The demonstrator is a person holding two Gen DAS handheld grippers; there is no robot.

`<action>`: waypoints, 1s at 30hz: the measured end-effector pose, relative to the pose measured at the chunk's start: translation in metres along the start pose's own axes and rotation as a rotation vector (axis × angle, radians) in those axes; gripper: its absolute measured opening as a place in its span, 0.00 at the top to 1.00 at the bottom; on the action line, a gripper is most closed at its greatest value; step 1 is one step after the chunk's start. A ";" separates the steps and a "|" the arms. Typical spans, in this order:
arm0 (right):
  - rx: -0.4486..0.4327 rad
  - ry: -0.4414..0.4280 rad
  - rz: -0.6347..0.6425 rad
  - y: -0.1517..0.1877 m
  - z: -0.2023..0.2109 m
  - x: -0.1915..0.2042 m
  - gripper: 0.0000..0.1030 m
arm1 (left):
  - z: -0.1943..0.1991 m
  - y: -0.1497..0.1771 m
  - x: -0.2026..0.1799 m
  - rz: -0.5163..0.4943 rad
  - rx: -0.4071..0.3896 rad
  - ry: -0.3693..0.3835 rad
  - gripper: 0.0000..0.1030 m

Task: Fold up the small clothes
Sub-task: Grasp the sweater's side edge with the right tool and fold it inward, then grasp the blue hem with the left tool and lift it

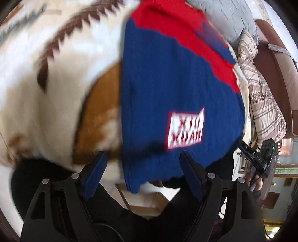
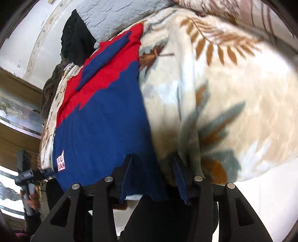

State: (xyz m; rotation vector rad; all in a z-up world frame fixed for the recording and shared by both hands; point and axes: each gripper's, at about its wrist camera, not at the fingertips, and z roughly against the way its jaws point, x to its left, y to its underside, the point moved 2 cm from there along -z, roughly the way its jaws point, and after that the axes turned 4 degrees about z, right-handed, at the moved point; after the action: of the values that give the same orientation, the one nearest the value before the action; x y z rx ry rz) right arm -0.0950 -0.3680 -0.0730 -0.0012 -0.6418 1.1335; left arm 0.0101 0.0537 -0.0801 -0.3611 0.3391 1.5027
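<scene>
A small blue and red knit sweater (image 1: 167, 89) with a white label (image 1: 184, 128) lies flat on a leaf-patterned blanket (image 1: 55, 74). Its near hem hangs over the bed edge. My left gripper (image 1: 142, 160) is open, its fingers either side of the sweater's near left corner, not holding it. In the right wrist view the sweater (image 2: 100, 121) lies left of centre with a folded blue sleeve (image 2: 104, 59) on the red part. My right gripper (image 2: 152, 163) is open, with the sweater's near right hem corner between its fingers.
The blanket (image 2: 223, 93) covers the bed. A grey quilt (image 2: 115, 16) and a black garment (image 2: 74, 41) lie at the far end. A patterned pillow (image 1: 260, 89) and brown headboard (image 1: 275, 74) stand at the right. The other gripper shows in each view (image 1: 260, 154) (image 2: 28, 175).
</scene>
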 end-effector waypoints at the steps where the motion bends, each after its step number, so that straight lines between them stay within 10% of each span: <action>1: 0.000 -0.013 -0.002 0.002 0.000 0.000 0.56 | -0.002 0.002 -0.001 -0.005 -0.008 -0.009 0.23; 8: -0.002 -0.099 0.010 0.005 -0.009 0.006 0.44 | -0.005 0.017 -0.007 -0.008 -0.081 0.006 0.21; 12: 0.006 -0.142 0.053 0.012 -0.010 0.012 0.44 | -0.005 0.022 -0.002 0.001 -0.085 0.016 0.42; 22: 0.044 -0.093 0.167 0.019 -0.029 0.031 0.52 | -0.012 0.024 0.008 0.100 -0.046 0.142 0.41; 25: 0.036 -0.056 0.184 0.020 -0.027 0.030 0.94 | -0.011 0.028 0.009 0.077 -0.048 0.109 0.84; 26: 0.035 -0.068 0.196 0.022 -0.024 0.029 0.93 | -0.012 0.028 0.011 0.079 -0.035 0.133 0.95; 30: -0.003 -0.135 0.213 0.027 -0.009 0.034 0.93 | -0.002 0.026 0.012 0.123 -0.015 0.302 0.96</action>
State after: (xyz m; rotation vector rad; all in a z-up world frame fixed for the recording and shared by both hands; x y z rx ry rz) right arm -0.1039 -0.3244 -0.0723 0.0043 -0.7769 1.3468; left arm -0.0149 0.0648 -0.0876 -0.5900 0.5985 1.5727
